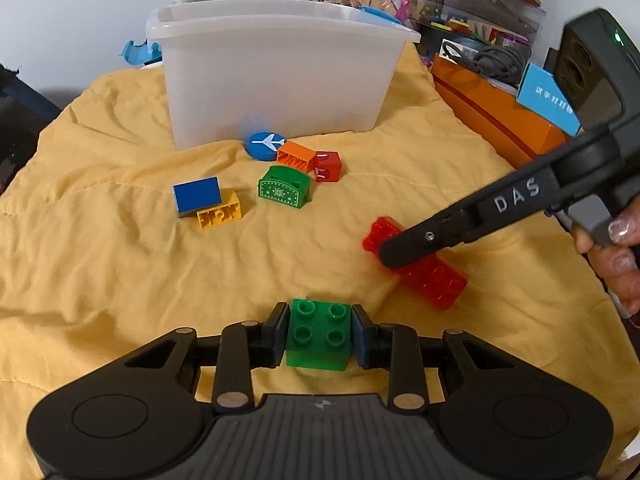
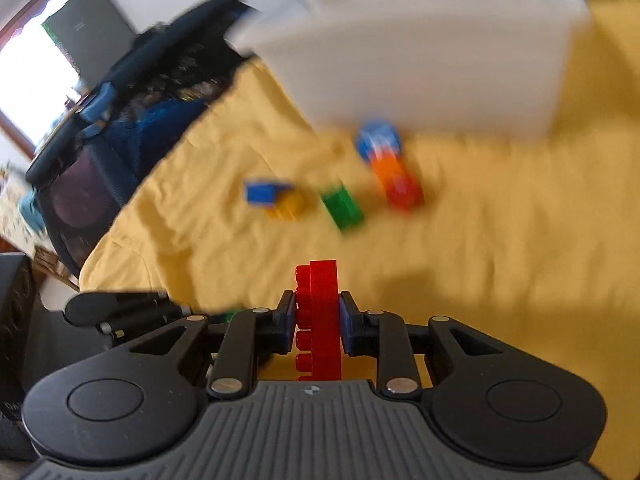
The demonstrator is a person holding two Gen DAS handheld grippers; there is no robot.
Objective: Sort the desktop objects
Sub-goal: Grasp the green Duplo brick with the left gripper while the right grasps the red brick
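My left gripper is shut on a green four-stud brick just above the yellow cloth. My right gripper is shut on a long translucent red brick, held on edge; it also shows in the left wrist view under the right gripper's finger. Loose pieces lie ahead: a blue plane disc, an orange brick, a red brick, a green arched piece, a blue block and a yellow brick. A white plastic bin stands behind them.
An orange box with a blue card and cables lies at the right edge of the cloth. Clear boxes of toys and snack bags stand behind the bin. A dark bag sits off the cloth's left side in the blurred right wrist view.
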